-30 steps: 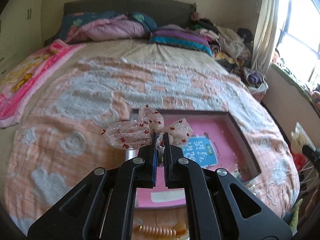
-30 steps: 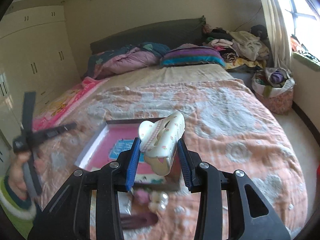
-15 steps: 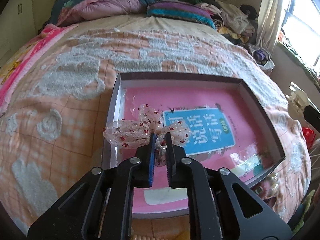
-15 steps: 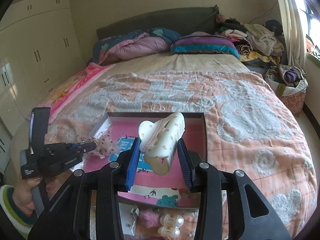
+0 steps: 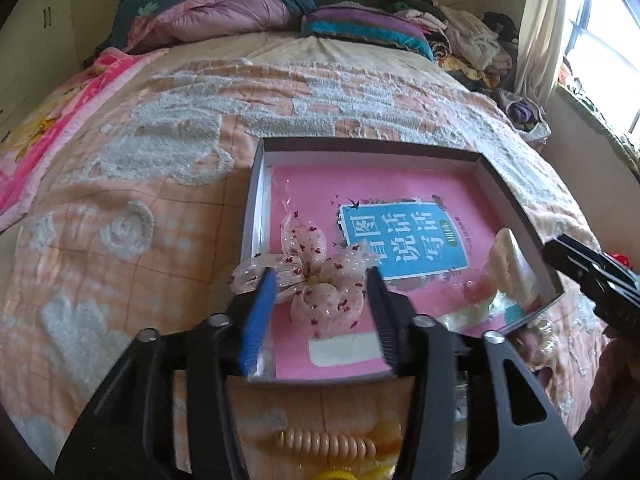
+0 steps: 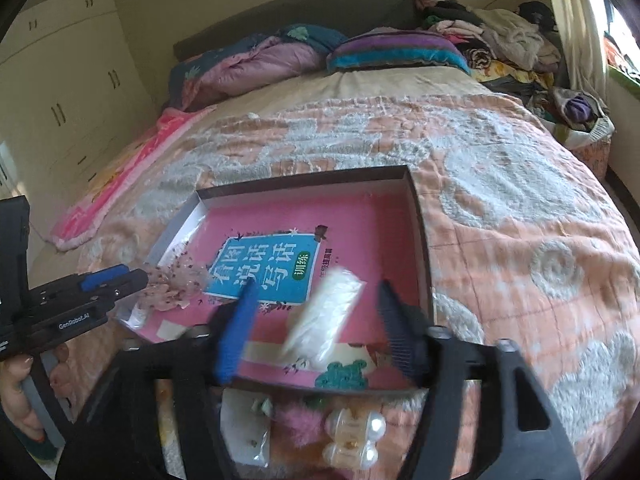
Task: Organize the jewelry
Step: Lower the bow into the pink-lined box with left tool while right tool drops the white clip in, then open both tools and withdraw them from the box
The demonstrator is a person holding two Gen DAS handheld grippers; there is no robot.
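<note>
A shallow box [image 5: 256, 184] with a pink book [image 5: 400, 184] in it lies on the bed. My left gripper [image 5: 320, 280] is open; a sheer bow with red specks [image 5: 320, 292] lies between its fingers on the book at the box's near left. My right gripper [image 6: 316, 300] is open; a white hair claw clip [image 6: 324, 320], blurred, is between its fingers over the box's near right. The clip [image 5: 510, 268] and right gripper [image 5: 588, 272] also show in the left wrist view. The left gripper [image 6: 112, 280] and bow [image 6: 176, 284] show in the right wrist view.
The box [image 6: 420, 240] sits on a peach quilt [image 5: 120, 200]. Loose pieces lie in front of it: a beaded hair comb [image 5: 328, 442], a pearl clip [image 6: 352, 436], a pink fluffy piece [image 6: 296, 420]. Pillows and clothes pile at the bed's far end.
Both grippers have moved down over the box and opened. The bow has dropped from the left gripper onto the book; the claw clip has left the right gripper's grip.
</note>
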